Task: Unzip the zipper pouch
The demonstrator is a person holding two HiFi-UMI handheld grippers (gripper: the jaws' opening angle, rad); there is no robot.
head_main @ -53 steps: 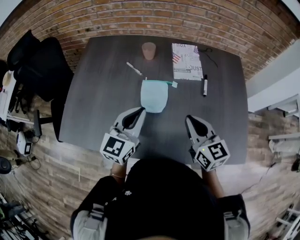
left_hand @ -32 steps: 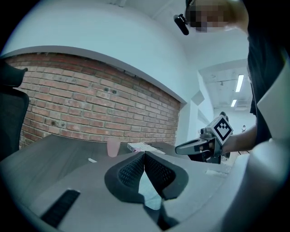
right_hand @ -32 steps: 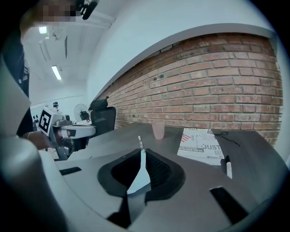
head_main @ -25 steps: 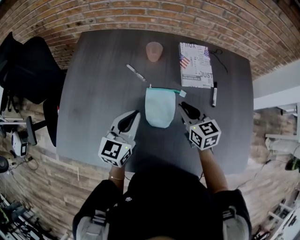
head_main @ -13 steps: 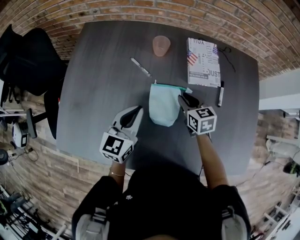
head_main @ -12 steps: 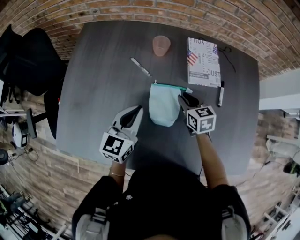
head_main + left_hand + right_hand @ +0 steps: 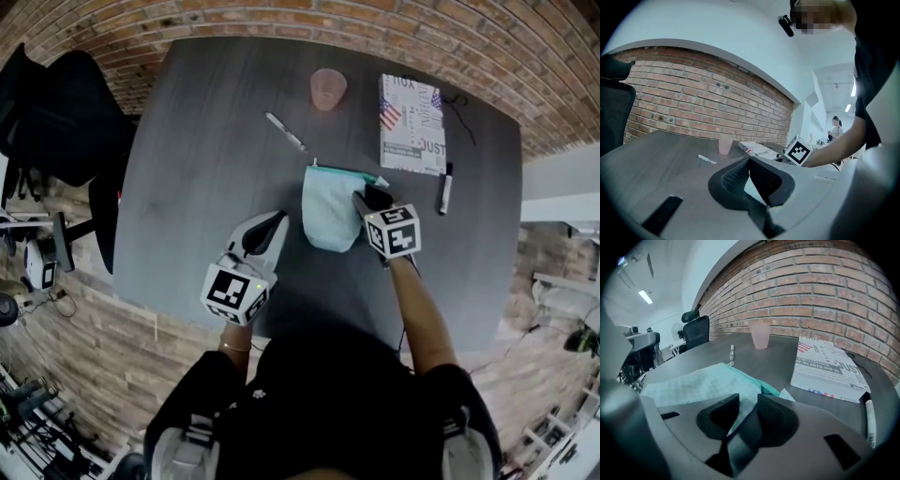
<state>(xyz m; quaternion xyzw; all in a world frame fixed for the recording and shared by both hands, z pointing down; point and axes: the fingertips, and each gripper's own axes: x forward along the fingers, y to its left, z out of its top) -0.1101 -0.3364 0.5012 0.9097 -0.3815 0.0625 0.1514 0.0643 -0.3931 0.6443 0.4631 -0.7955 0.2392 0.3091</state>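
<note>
Straddling an edge of the zipper pouch (image 7: pixel 328 211), the right gripper (image 7: pixel 364 199) has just been opening. The left gripper (image 7: pixel 272 226) hovers clenched, empty.

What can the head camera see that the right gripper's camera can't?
Only the head view shows the left gripper, shut, and the person's forearm. Only the right gripper view shows how the right gripper stands: its jaws are apart, having just been opening, with the edge of the zipper pouch between them. Both views show the zipper pouch, the pink cup, the booklet and the black marker.
</note>
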